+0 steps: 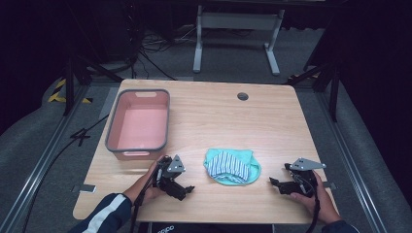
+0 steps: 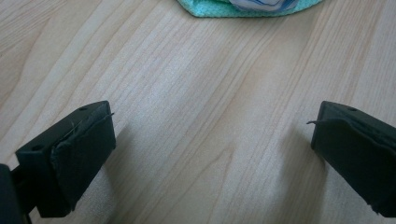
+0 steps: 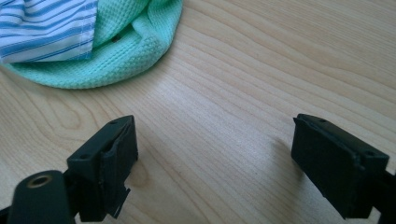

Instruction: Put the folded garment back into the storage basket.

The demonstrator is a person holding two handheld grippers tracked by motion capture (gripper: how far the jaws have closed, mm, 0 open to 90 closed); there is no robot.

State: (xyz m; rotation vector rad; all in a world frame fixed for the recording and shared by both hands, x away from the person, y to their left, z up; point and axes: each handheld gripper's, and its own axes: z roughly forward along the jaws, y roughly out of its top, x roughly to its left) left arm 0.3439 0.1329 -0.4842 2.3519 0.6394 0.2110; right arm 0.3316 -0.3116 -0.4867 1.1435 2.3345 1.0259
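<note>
Starting from the biggest thing: we see a wooden table with a pink basket, grey-rimmed, standing empty at its far left. Near the front edge, between the two tools, lies a small cloth pile: a mint waffle cloth with a blue-striped cloth on top of it. The left gripper sits just left of the pile, the right gripper a bit farther off on the other side; neither touches fabric. Both have jaws spread wide with nothing between them but bare wood.

We judge the step in hand as the reach for the pile, likely to move it to the basket. To do it well we'd come in low from both sides, slide one jaw under the mint edge so both layers get pinched together, and close only once fabric is well between the pads. Grabbing just the striped top could leave the mint one behind. Lift level so the pile doesn't unfold.

Views differ: the high view gives the basket and both hands, plus how the pile sits between them. The right gripper view gives weave and stripe detail and the fold where striped meets mint. The left gripper view catches just the pile's near edge at the top, so it is still short of it.
</note>
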